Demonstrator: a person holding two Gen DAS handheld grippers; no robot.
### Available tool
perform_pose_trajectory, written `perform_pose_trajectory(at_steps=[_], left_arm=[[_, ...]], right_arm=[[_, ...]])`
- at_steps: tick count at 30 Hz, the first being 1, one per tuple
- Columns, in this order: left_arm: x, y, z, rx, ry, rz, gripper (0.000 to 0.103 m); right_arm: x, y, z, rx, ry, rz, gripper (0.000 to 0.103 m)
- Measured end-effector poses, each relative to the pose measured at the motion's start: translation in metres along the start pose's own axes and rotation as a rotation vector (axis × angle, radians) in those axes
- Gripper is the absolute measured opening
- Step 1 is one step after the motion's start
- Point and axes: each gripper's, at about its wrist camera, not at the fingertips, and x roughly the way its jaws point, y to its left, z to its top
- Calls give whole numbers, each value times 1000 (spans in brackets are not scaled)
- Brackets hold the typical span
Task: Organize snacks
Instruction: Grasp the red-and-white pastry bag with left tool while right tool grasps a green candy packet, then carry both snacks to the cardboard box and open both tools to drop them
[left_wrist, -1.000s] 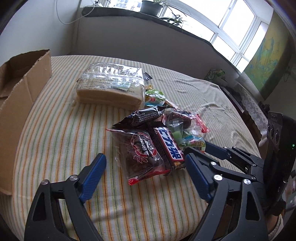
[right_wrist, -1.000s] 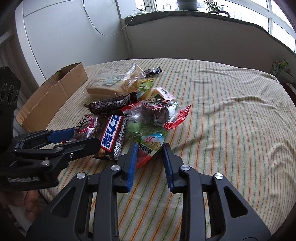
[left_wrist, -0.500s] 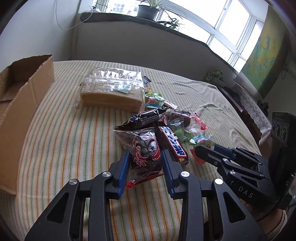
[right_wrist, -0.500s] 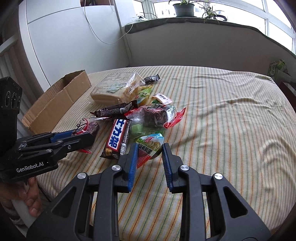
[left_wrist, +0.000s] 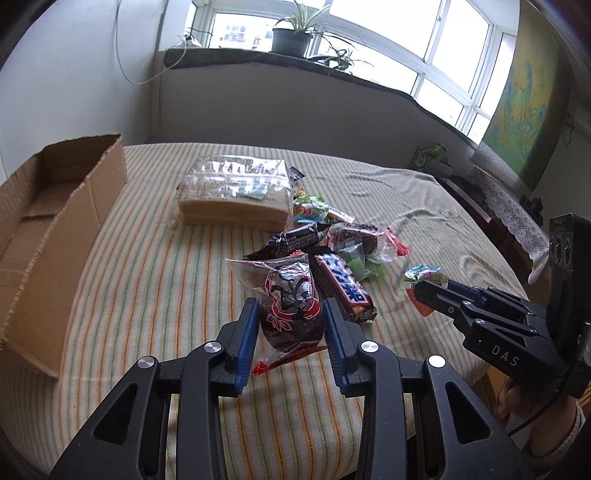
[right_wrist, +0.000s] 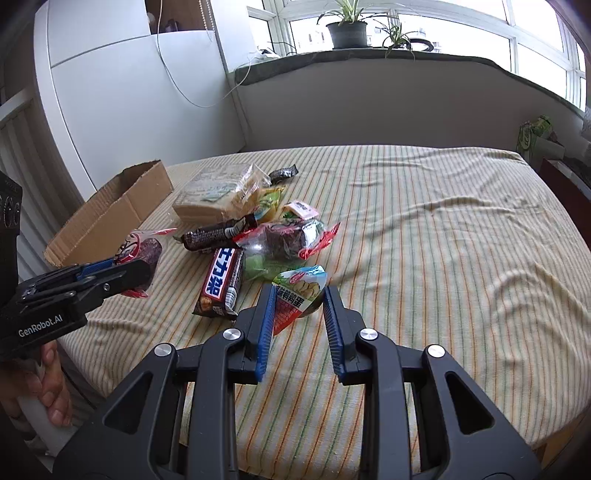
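Note:
My left gripper (left_wrist: 290, 314) is shut on a clear-and-red packet of dark cake (left_wrist: 291, 306) and holds it above the striped table; it also shows in the right wrist view (right_wrist: 142, 251). My right gripper (right_wrist: 299, 306) is shut on a small colourful egg snack packet (right_wrist: 297, 295), also lifted; it shows in the left wrist view (left_wrist: 424, 277). A Snickers bar (left_wrist: 343, 288), a dark wrapper bar (left_wrist: 295, 238), another clear cake packet (left_wrist: 360, 240) and small green packets (left_wrist: 310, 208) lie in a pile. A bagged bread loaf (left_wrist: 232, 192) lies behind them.
An open cardboard box (left_wrist: 48, 225) stands at the table's left edge, also in the right wrist view (right_wrist: 110, 214). The striped cloth (right_wrist: 443, 229) covers the table. A windowsill with plants runs behind. A green box (left_wrist: 430, 157) sits off the far right corner.
My left gripper closed on the dark cake packet and lifted it. My right gripper, shut on the egg snack packet, raised it clear of the pile. Both views rose and pulled back.

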Motion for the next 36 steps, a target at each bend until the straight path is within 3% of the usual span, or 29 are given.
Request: perform_pose_trajectory(at_steps=[10, 17, 27, 36], left_arm=[[-78, -18, 51, 87, -242, -21, 33], [-116, -15, 65, 112, -338, -35, 33], [-127, 19, 58, 73, -367, -5, 33], [-134, 93, 35, -55, -342, 102, 33]], right_arm=[[-80, 27, 60, -69, -206, -67, 27], [-110, 57, 82, -142, -261, -96, 27], [-91, 105, 91, -214, -221, -64, 28], [-30, 186, 94, -318, -135, 73, 28]])
